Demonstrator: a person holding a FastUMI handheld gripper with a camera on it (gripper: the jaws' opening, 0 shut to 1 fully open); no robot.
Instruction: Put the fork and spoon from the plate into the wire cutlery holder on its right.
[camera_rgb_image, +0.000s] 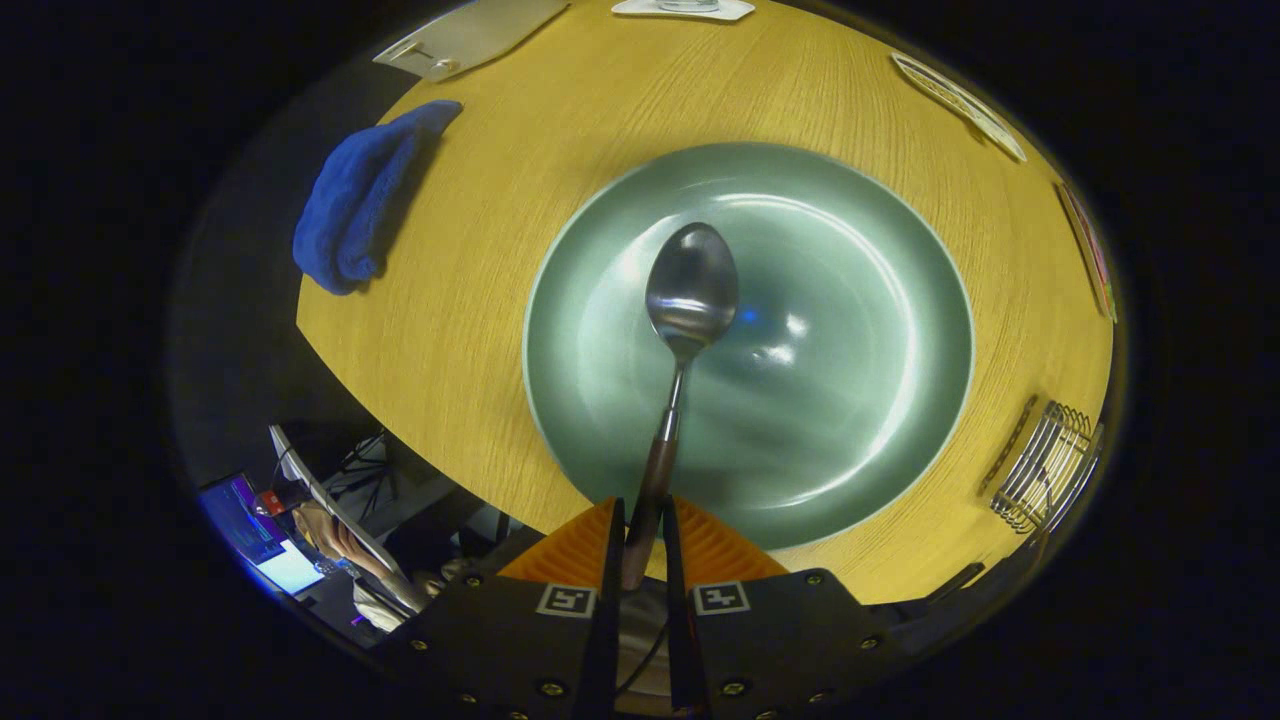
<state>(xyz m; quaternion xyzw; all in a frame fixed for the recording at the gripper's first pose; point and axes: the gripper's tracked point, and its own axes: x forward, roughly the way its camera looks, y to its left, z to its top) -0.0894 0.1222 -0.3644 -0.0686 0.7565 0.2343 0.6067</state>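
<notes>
My gripper (640, 525) is shut on the brown handle of a spoon (688, 300). The spoon points straight ahead from the fingers, its steel bowl hanging over the middle of a round grey-green plate (880, 400). The plate lies on the wooden table just beyond the fingers and holds nothing else that I can see. The wire cutlery holder (1048, 465) stands to the right of the plate, near the table's edge. The spoon appears lifted clear of the plate.
A blue cloth (350, 200) lies at the table's left edge. A flat grey item (465, 35) and white coaster (685, 8) sit at the far side. Flat cards (960, 100) lie along the right rim. Below the table's left edge are a person's hand and a lit screen (270, 550).
</notes>
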